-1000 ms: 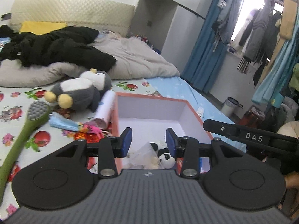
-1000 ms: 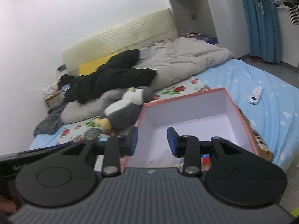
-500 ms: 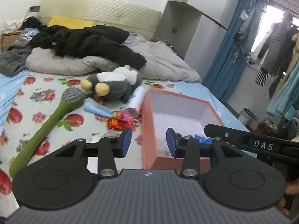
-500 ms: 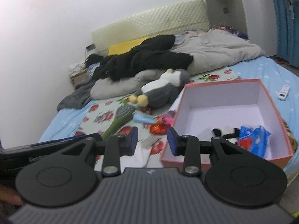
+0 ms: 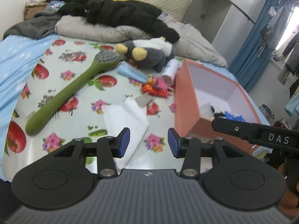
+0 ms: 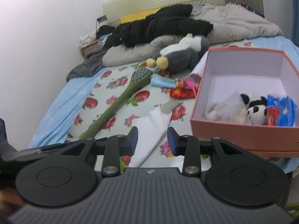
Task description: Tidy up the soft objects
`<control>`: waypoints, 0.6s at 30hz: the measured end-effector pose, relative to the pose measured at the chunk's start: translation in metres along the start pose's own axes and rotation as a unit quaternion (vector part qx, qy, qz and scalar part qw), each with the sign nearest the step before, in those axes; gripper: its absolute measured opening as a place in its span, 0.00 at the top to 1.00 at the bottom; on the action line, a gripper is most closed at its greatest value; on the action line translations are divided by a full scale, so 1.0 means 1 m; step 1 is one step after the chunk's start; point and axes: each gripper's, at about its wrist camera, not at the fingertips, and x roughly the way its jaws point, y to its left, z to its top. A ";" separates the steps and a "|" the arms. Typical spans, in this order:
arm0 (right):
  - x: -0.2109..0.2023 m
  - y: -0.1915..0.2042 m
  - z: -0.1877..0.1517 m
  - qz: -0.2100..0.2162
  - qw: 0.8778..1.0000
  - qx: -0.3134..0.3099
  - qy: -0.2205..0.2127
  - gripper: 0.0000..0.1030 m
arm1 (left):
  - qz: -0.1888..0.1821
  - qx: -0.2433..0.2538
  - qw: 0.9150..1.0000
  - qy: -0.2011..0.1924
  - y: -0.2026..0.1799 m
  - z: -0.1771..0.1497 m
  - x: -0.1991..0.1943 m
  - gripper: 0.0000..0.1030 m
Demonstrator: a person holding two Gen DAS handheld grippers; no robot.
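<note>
Floral bedsheet | white wall | left gripper opening, empty | right gripper apart, empty

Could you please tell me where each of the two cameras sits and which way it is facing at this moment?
Left wrist: sits on the left gripper, looking forward and down across the bed at the white cloth, green brush and pink box; its open, empty jaws have just been opening; the right gripper's arm enters at right.
Right wrist: sits on the right gripper, open and empty, looking down into the pink box at the panda toy.
Shared: cloth, brush, box, grey penguin plush.
</note>
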 end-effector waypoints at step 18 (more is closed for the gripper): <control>0.108 0.007 0.025 -0.013 0.999 -0.024 0.042 0.64 | -0.007 -0.004 0.998 0.066 0.043 -0.021 0.109 0.46</control>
